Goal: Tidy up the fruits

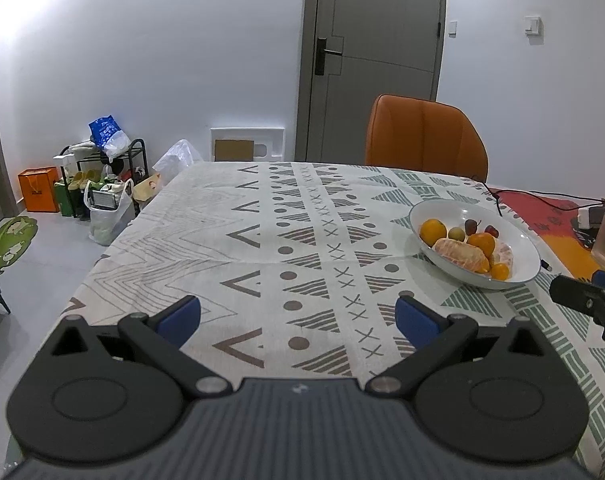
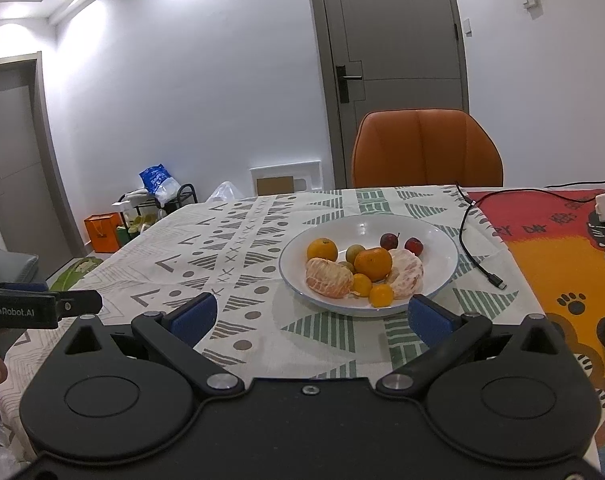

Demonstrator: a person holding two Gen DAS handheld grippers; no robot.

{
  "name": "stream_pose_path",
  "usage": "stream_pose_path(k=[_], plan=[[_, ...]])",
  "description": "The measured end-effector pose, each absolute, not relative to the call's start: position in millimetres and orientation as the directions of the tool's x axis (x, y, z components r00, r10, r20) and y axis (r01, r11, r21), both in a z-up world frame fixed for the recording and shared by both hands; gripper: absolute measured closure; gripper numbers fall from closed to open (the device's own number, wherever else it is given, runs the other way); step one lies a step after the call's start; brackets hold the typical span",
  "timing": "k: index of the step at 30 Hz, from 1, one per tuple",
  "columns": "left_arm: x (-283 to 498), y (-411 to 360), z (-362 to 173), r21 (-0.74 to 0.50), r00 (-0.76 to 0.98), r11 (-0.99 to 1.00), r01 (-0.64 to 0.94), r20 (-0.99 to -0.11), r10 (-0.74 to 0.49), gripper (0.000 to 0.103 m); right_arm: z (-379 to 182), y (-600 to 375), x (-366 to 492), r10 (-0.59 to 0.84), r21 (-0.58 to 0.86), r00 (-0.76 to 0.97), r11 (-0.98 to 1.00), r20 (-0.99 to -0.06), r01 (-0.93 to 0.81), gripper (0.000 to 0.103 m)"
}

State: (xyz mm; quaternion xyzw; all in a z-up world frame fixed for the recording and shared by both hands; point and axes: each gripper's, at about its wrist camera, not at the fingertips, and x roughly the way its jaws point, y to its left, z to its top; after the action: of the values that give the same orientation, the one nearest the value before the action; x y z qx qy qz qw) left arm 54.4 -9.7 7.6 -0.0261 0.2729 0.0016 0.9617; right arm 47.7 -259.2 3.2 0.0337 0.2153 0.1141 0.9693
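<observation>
Both tools, left (image 1: 298, 318) and right (image 2: 310, 314), are spread wide, holding nothing. The fruits (image 2: 362, 270) are sitting piled in the bowl (image 2: 442, 240) on the tabletop (image 1: 222, 220). A clumsy grab could be rolling one out.

Spread tongs (image 1: 298, 316) near fruit bowl (image 1: 518, 240)

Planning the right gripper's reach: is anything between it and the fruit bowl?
Nothing visible. The right gripper is open just short of the bowl, only bare tablecloth between. The black cable lies right of the bowl, off that path.
</observation>
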Motion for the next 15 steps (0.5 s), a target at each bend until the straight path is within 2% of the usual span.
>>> stream_pose_path(k=[15], plan=[[52.2,-7.3,8.2,-0.055,0.851,0.998,-0.018,-0.525,-0.014,0.0,2.2,-259.7,48.0,0.232,0.112,0.88,0.973,-0.415,-0.204,0.0]])
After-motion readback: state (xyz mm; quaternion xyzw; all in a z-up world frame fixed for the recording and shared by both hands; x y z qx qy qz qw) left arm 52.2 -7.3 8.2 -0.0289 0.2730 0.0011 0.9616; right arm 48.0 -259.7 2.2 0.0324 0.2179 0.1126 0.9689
